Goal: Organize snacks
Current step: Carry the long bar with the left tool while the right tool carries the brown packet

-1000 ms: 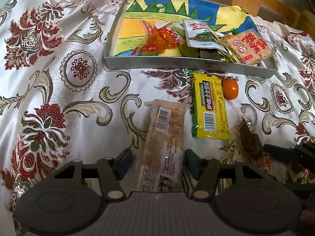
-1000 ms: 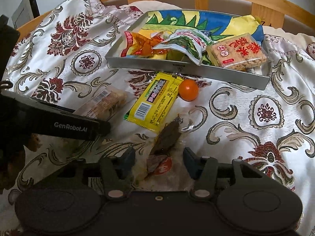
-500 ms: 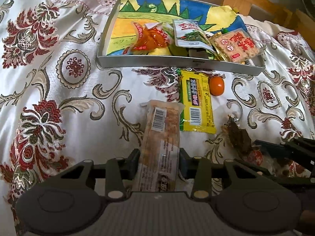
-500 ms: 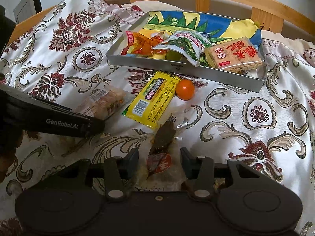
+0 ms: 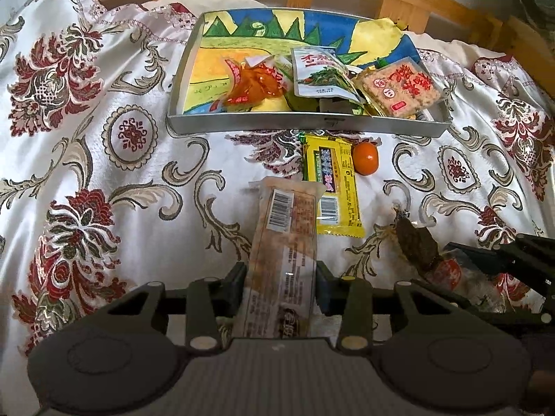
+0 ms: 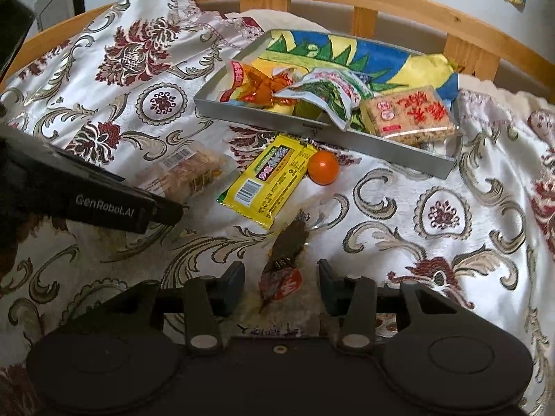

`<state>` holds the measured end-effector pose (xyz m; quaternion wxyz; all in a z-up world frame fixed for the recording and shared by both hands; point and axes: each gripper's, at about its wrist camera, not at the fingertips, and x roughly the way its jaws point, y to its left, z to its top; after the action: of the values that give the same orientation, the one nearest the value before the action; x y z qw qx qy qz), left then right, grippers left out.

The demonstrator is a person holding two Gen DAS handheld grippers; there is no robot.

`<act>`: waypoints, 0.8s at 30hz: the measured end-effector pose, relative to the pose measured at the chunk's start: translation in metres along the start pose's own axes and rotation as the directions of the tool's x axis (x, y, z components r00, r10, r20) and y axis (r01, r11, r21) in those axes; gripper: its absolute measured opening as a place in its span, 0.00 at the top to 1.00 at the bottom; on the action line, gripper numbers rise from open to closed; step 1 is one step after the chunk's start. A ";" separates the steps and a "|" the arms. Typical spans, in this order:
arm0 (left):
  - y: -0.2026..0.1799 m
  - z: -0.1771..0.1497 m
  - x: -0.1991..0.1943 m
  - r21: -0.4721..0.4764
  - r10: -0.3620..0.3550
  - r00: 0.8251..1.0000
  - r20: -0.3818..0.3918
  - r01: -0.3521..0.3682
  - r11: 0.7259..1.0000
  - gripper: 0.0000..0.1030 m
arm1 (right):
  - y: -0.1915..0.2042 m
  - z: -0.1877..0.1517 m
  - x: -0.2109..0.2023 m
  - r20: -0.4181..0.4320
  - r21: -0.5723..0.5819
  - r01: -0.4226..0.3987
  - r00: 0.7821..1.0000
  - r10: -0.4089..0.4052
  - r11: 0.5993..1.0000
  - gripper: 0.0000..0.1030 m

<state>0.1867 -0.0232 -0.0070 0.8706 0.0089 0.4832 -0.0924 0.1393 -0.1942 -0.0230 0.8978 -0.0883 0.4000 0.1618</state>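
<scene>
My left gripper (image 5: 281, 287) is shut on a long clear snack packet (image 5: 284, 242) with a barcode, gripping its near end. My right gripper (image 6: 279, 282) stands open around a clear packet (image 6: 282, 267) with a dark snack and red label, its fingers apart from it on both sides. That packet also shows in the left wrist view (image 5: 416, 242). A yellow bar (image 6: 270, 180) and a small orange (image 6: 323, 167) lie on the bedspread before a grey tray (image 6: 312, 128) holding several snack packets. The tray also shows in the left wrist view (image 5: 312, 124).
The floral satin bedspread (image 5: 86, 173) covers the bed. A wooden slatted headboard (image 6: 364, 3) runs behind the tray. The left gripper's black body (image 6: 86, 194) crosses the left of the right wrist view.
My left gripper closed on the long barcode packet and lifted its near end slightly. My right gripper narrowed around the dark snack packet but stays open. Both views pulled back a little.
</scene>
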 end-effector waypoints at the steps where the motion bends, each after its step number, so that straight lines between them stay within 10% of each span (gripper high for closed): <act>1: 0.000 0.000 -0.001 0.001 0.002 1.000 0.003 -0.002 1.000 0.57 | 0.000 -0.001 -0.001 0.006 -0.014 0.003 1.000 -0.003 1.000 0.54; 24: -0.001 0.025 -0.009 -0.056 0.004 0.996 0.085 0.000 0.998 0.57 | -0.004 -0.002 -0.002 0.071 -0.103 0.080 0.995 -0.073 0.991 0.60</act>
<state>0.2029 -0.0259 0.0141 0.8904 -0.0187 0.4480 -0.0783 0.1388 -0.1992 -0.0226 0.9104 -0.1456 0.3566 0.1509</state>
